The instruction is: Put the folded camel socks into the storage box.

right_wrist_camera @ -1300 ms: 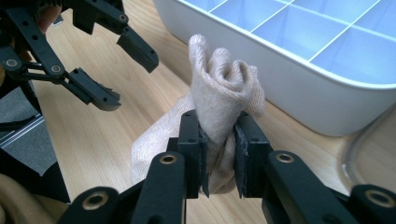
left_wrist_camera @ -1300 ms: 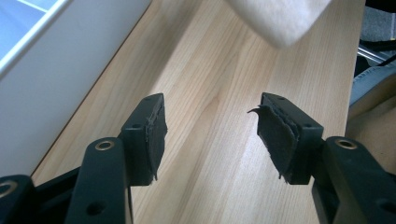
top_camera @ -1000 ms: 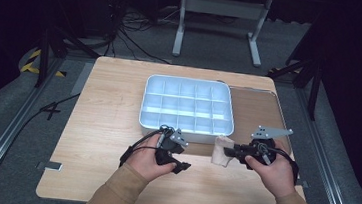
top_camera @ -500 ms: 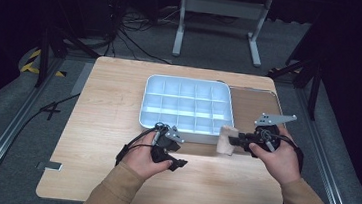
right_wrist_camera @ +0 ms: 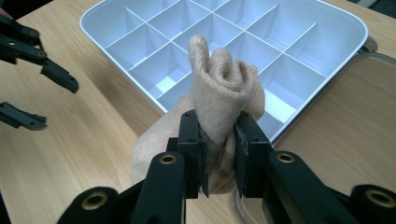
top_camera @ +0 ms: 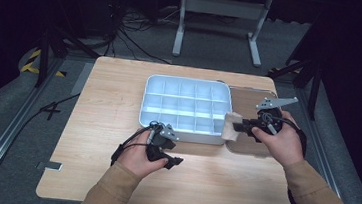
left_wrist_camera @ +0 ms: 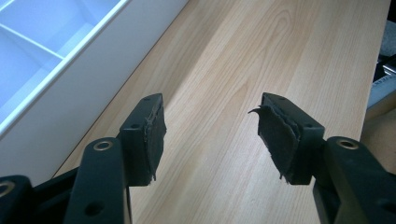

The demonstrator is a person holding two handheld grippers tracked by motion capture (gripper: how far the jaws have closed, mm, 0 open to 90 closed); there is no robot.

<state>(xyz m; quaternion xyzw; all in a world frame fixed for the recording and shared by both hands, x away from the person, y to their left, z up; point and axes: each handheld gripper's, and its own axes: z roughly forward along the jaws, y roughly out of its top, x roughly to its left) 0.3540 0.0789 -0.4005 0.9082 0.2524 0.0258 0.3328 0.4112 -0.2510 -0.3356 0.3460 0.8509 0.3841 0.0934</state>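
A rolled beige sock (right_wrist_camera: pixel 224 93) is clamped between the pads of my right gripper (right_wrist_camera: pixel 219 156), held above the near right corner of the white divided tray (right_wrist_camera: pixel 116 14). From above, the sock (top_camera: pixel 230 127) hangs just off the tray's (top_camera: pixel 184 132) right wall, in front of my right gripper (top_camera: pixel 240 128). My left gripper (top_camera: pixel 171 159) rests low over the table before the tray's front wall. In the left gripper view its jaws (left_wrist_camera: pixel 210 135) stand wide apart with bare wood between them. Its open jaws also show in the right gripper view, far left (right_wrist_camera: pixel 44 95).
A clear lid (top_camera: pixel 257 97) lies flat on the table to the right of the tray, under my right hand. The wooden table (top_camera: pixel 103 104) has bare room left of the tray and along the front. Cables trail from both grippers.
My right gripper has lifted the sock off the table and carried it away from me toward the tray's right side. The left gripper has stayed nearly still.
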